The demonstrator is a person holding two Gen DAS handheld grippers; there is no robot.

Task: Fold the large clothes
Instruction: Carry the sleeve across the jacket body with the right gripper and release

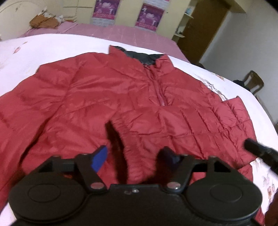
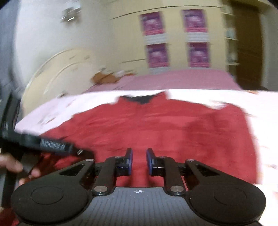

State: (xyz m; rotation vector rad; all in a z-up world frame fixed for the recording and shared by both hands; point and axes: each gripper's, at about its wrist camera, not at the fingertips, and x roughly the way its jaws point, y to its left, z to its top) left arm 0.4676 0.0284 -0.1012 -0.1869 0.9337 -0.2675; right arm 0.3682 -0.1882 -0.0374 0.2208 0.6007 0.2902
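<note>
We see a red quilted puffer jacket (image 1: pixel 107 97) spread front-up on a white floral bedsheet (image 1: pixel 52 47), filling the middle of the left wrist frame, with its dark-lined collar (image 1: pixel 146 57) toward the upper centre and its zipper (image 1: pixel 160 90) running down from there. One sleeve (image 1: pixel 238 118) reaches toward the right edge of the frame, the other runs off the left edge. Our left gripper (image 1: pixel 135 156) sits at the bottom centre of that view, its blue-padded fingers (image 1: pixel 99 157) spread wide apart over the jacket's lower part, with a dark fold of the fabric rising between them; we cannot tell whether either finger touches the cloth. At the right edge of the frame a black piece of the other tool (image 1: pixel 255 149) pokes in above the jacket's hem. In the right wrist view, which is blurred, our right gripper (image 2: pixel 139 160) is at the bottom centre with its fingers (image 2: pixel 129 161) parted by a narrow gap, nothing between them, over the red jacket's lower middle. The left hand (image 2: pixel 12 166) shows at the left edge of that frame. Behind the white sheet lies a pink bedspread (image 1: pixel 121 33), and purple posters (image 1: pixel 149 16) hang on the cream wall in the upper centre of the frame.
</note>
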